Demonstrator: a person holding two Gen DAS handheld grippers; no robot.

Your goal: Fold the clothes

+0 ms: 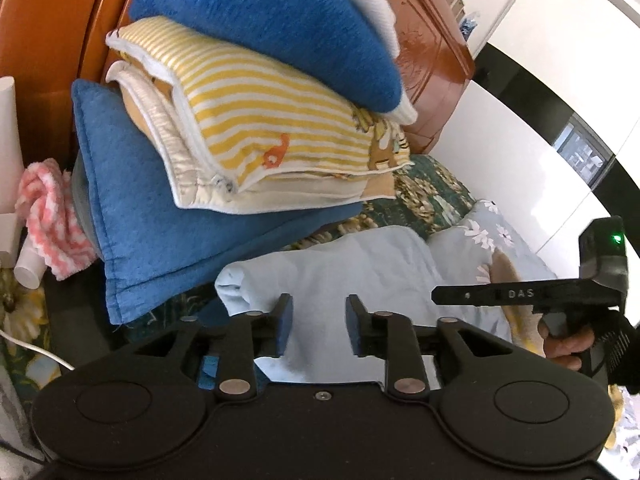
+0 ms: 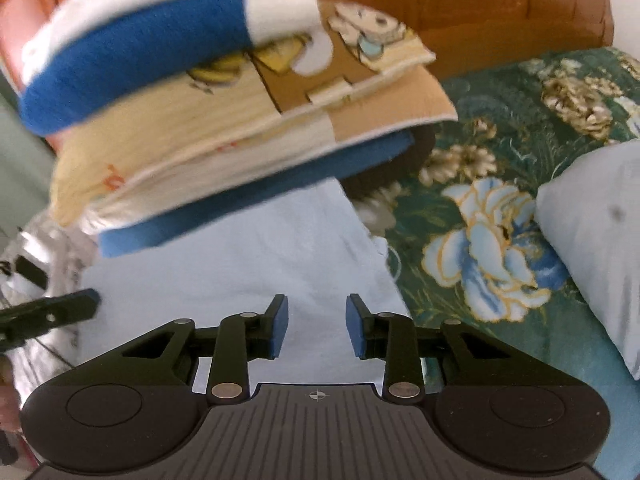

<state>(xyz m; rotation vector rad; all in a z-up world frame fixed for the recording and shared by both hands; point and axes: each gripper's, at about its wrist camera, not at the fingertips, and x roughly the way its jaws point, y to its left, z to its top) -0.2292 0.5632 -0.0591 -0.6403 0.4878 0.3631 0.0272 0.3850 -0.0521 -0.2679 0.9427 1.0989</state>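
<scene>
pale blue shirt (image 2: 248,264) lies flat on the flowered bedspread (image 2: 500,128) beneath both partly open, empty tongs, left (image 1: 319,320) and right (image 2: 318,322), so next seems pinching an edge to fold.

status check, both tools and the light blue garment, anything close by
Left tool open, empty, over light blue garment. Right tool open, empty, same garment. Garment flat on floral bedspread. Stack of folded blankets overlaps its far edge.
</scene>
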